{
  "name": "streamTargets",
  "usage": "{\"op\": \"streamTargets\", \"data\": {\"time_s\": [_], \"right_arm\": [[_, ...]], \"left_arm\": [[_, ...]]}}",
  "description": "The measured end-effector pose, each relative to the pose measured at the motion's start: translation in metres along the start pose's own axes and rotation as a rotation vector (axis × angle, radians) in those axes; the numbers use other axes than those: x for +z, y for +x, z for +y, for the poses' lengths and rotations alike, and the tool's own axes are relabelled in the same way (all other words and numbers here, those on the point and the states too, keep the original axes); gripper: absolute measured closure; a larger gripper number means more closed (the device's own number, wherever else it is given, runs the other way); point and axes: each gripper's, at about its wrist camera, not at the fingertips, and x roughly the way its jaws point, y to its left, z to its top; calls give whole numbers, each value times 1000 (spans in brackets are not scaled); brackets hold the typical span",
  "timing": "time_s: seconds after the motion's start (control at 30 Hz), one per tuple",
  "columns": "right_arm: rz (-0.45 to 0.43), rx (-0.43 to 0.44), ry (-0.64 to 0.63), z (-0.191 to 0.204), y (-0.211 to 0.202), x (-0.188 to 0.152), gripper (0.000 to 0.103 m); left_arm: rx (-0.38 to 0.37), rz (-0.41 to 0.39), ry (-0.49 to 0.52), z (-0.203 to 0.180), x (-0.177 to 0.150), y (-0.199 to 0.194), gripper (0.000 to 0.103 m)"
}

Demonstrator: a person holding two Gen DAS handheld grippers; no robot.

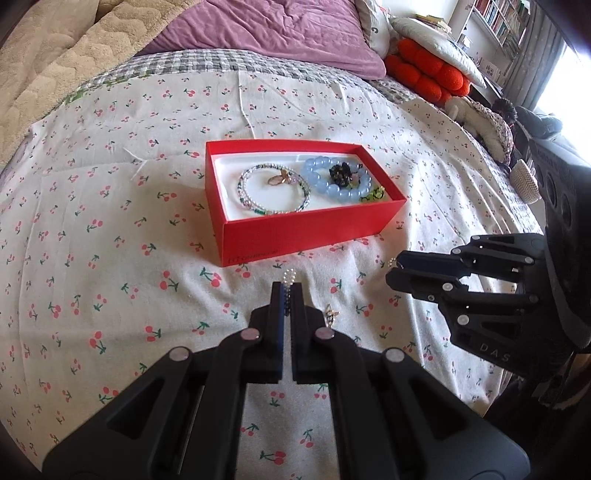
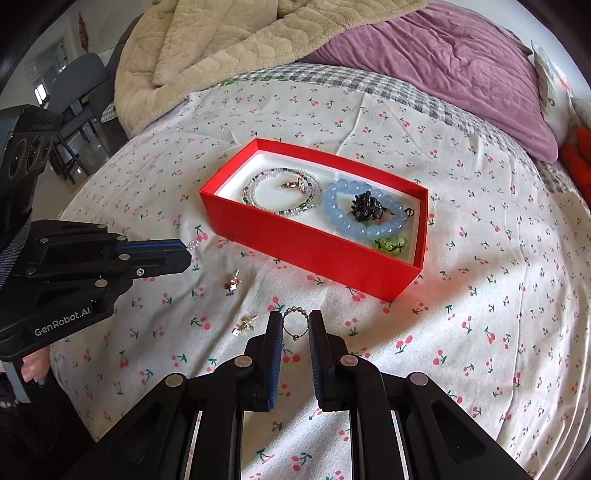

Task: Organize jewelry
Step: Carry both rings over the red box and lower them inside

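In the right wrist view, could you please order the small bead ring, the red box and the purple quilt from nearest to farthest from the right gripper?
1. small bead ring: between the right gripper fingers, at their tips.
2. red box: just beyond, in the middle of the cherry-print sheet.
3. purple quilt: farthest, at the bed's far end, upper right.

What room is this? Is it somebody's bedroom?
Most likely a bedroom. The red jewelry box sits on a bed with a cherry-print sheet, a purple pillow lies at its head, and bookshelves stand beyond.
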Motion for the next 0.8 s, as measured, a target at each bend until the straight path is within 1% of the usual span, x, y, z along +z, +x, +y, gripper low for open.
{"op": "streamTargets", "data": {"time_s": [0.33,0.57,0.8], "right_arm": [[-60,26,63,-11,-14,26,89],[-76,49,113,-24,-10,41,89],[-63,90,161,-34,2,52,89]], "left_arm": [[-29,-40,-27,-6,30,-4,100],[-27,-29,-25,-5,43,5,100],[-33,-14,-32,3,55,17,100]]}}
